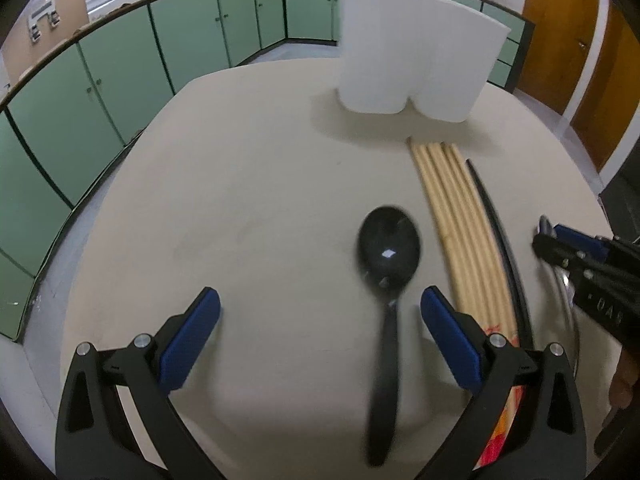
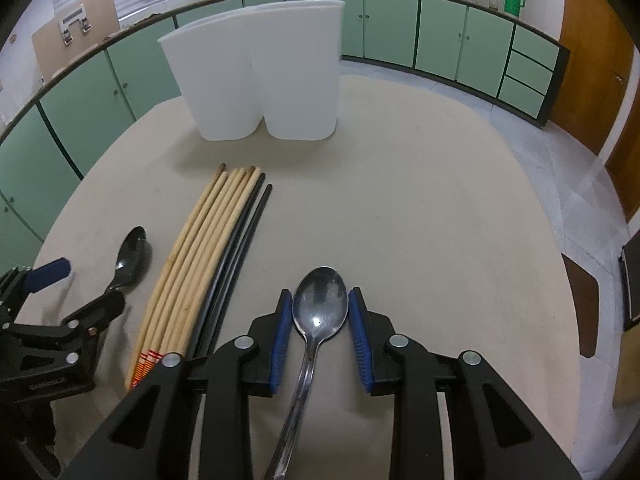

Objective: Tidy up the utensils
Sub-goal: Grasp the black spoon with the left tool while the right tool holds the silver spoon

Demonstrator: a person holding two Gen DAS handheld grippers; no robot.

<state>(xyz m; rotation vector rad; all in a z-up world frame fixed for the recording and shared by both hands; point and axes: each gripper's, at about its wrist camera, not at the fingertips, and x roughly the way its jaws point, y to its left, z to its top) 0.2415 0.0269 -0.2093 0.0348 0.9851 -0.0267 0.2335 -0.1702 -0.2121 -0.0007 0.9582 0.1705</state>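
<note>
Round beige surface point(image 2: 420, 208) filling most of both views. At upper centre of the right wrist view, a white two-compartment utensil holder point(image 2: 260, 80), upright, nothing seen rising above its rim; interior hidden, so contents cannot be told. By this showing, sorting barely begun: every visible utensil flat on the surface, none in the holder.

Just below the holder, left of centre, a bundle of bamboo chopsticks point(image 2: 192, 256) side by side, long axis running from lower left up toward the holder, tips at the holder end, red-printed ends at the bottom. Touching their right side, black chopsticks point(image 2: 240, 240), same direction.

Lower centre of the right wrist view: metal spoon point(image 2: 318, 308), bowl up-frame toward the holder, handle trailing to the bottom edge. Right tongs point(image 2: 320, 328) nearly closed around the bowl, blue pads just beside its two edges; whether actually pressing, cannot tell.

Lower centre-right of the left wrist view: black plastic spoon point(image 1: 388, 252), slightly blurred, bowl up-frame, handle straight down toward the bottom edge, just left of the bamboo bundle. Left tongs point(image 1: 320, 336) wide apart, straddling the handle, gripping nothing.

Left to do, seemingly: both spoons and all chopsticks into the compartments.
</note>
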